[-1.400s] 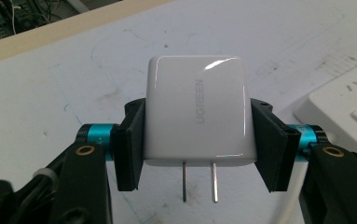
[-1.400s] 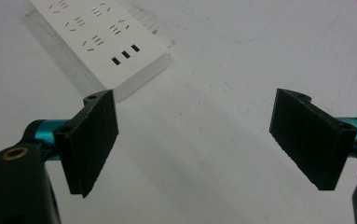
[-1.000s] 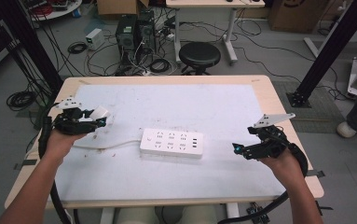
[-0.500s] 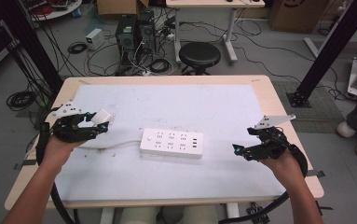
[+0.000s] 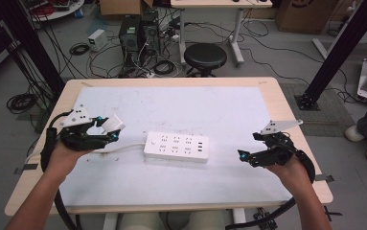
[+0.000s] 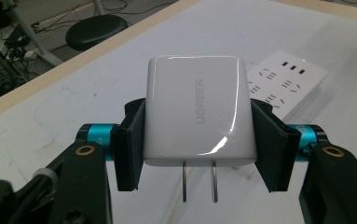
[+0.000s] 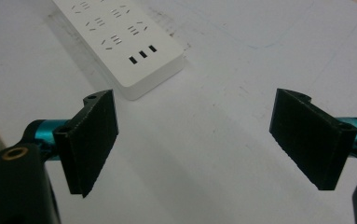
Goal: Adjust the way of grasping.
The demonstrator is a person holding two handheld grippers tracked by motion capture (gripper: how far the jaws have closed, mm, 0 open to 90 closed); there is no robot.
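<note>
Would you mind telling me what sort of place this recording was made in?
Most likely a lab or workshop: desktop computer towers and loose cables lie on the floor, black frame struts stand around the table, and a stool sits behind it.

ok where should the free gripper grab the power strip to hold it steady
Pinch the power strip across its narrow width at the USB end, coming from above with the right gripper, which is open. It lies flat, and that end faces this gripper, leaving the sockets clear.

White charger [image 6: 197, 109], white power strip [image 5: 176, 147]
</note>
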